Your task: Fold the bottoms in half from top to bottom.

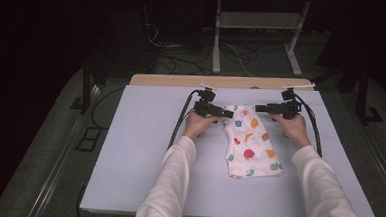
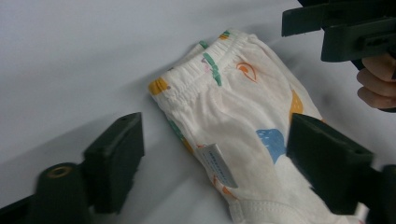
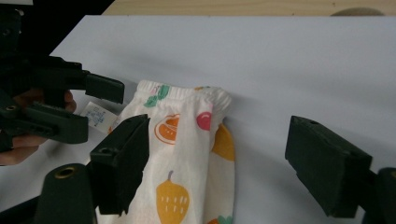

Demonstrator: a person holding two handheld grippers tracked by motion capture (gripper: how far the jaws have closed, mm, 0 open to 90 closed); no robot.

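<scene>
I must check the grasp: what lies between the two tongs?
In the high view, the waistband end of the fruit-print garment lies between left tongs and right tongs.

No text can be read anywhere. A small white care label [image 2: 218,164] is sewn on the side seam of the fruit-print garment [image 2: 243,121] and carries fine printed lines, but they are too small and blurred to make out. The print on the cloth is only pictures of fruit, without words.
</scene>
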